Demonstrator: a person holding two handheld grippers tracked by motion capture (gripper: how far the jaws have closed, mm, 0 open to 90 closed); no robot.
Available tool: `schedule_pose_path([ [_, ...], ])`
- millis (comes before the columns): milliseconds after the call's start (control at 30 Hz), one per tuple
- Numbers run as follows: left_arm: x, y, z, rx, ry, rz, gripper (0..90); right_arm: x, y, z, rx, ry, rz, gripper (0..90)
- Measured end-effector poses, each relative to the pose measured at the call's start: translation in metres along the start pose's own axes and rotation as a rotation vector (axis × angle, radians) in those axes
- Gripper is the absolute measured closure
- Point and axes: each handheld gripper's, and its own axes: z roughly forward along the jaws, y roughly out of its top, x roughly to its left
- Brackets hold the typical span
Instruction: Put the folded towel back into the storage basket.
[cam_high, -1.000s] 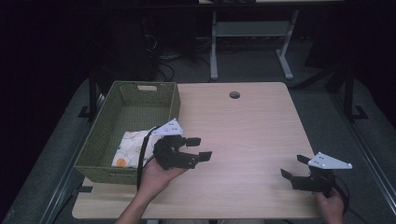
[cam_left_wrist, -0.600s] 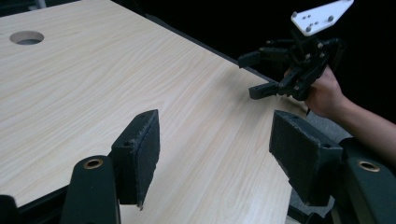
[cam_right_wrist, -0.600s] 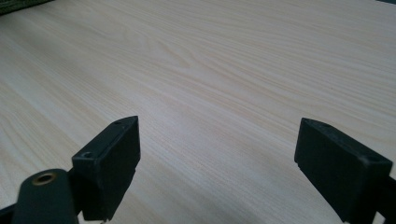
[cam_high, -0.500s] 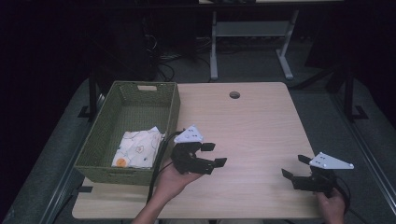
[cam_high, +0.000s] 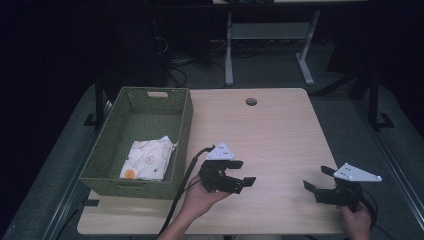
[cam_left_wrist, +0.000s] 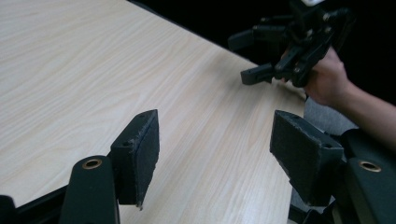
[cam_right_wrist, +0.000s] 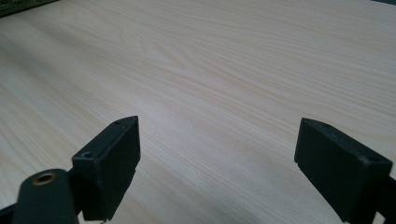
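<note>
The left gripper (cam_high: 240, 172) hovers over the table (cam_high: 280, 130), jaws spread wide and empty, just right of the green basket (cam_high: 182, 125) holding a folded cloth (cam_high: 147, 159); the right gripper (cam_high: 316, 180), equally wide and empty, sits well apart near the table's right edge
</note>
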Motion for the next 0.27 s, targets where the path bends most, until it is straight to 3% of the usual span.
schedule_pose_path([
  [267,-0.0047,-0.0090,0.0095,0.014,-0.010,0.005,32.5,0.0001,-0.0005,-0.0035,-0.006,-0.011,0.003,13.7],
])
